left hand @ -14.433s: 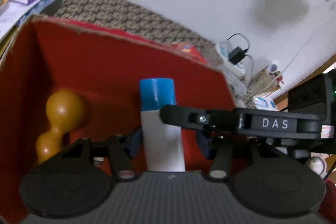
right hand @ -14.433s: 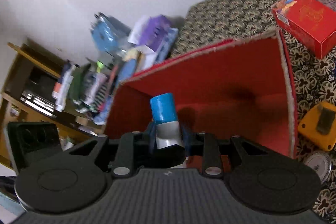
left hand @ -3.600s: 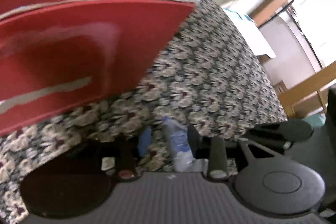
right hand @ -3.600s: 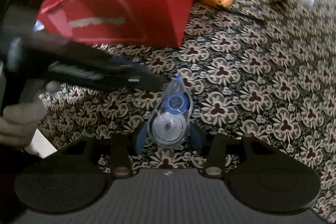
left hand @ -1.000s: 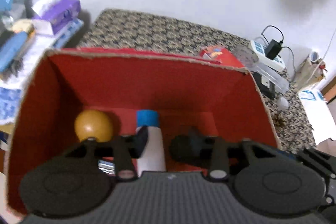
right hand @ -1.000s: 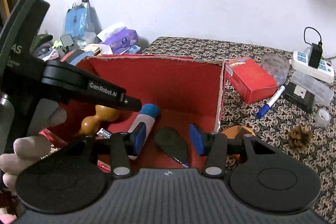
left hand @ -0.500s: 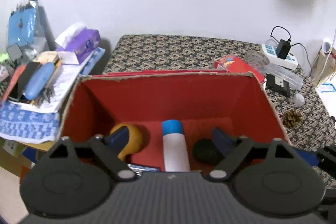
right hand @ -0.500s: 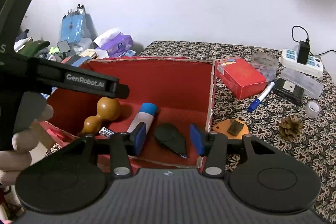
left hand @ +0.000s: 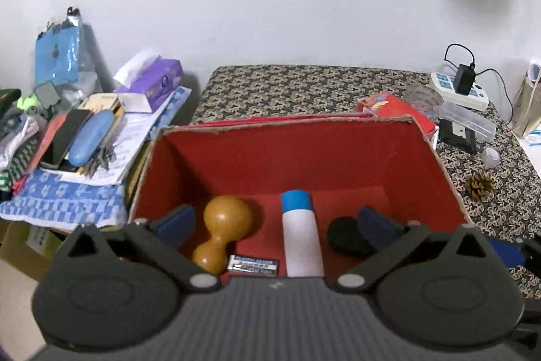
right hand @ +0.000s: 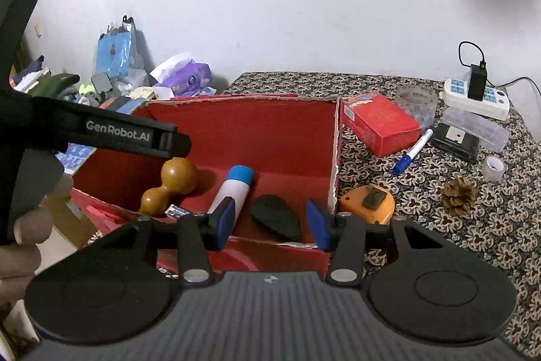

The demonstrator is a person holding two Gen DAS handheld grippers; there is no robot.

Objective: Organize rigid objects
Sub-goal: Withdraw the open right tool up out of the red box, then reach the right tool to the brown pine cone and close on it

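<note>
An open red cardboard box [left hand: 287, 122] holds a wooden gourd [left hand: 223, 222], a white tube with a blue cap [left hand: 301, 235], a dark teardrop-shaped object [left hand: 345, 234] and a small eraser [left hand: 253, 263]. My left gripper [left hand: 275, 220] hovers over the box's near side, its jaws opening wide with nothing between them. In the right wrist view the same box [right hand: 236, 98] shows the gourd [right hand: 172, 181], the tube [right hand: 235, 185] and the dark object [right hand: 275, 219]. My right gripper [right hand: 271, 223] hangs above the box's near rim, its pads apart and empty.
Right of the box on the patterned cloth lie an orange tape measure [right hand: 368, 202], a small red carton [right hand: 378, 122], a blue marker [right hand: 412, 153], a pine cone [right hand: 460, 192] and a tape roll [right hand: 416, 100]. Cluttered papers and cases [left hand: 84, 131] crowd the left. A hand [right hand: 27, 225] holds the left gripper.
The left jaws spread wide and let go of the dark object, which now lies on the box floor. Both grippers drew back from the box, the left one also rising.
</note>
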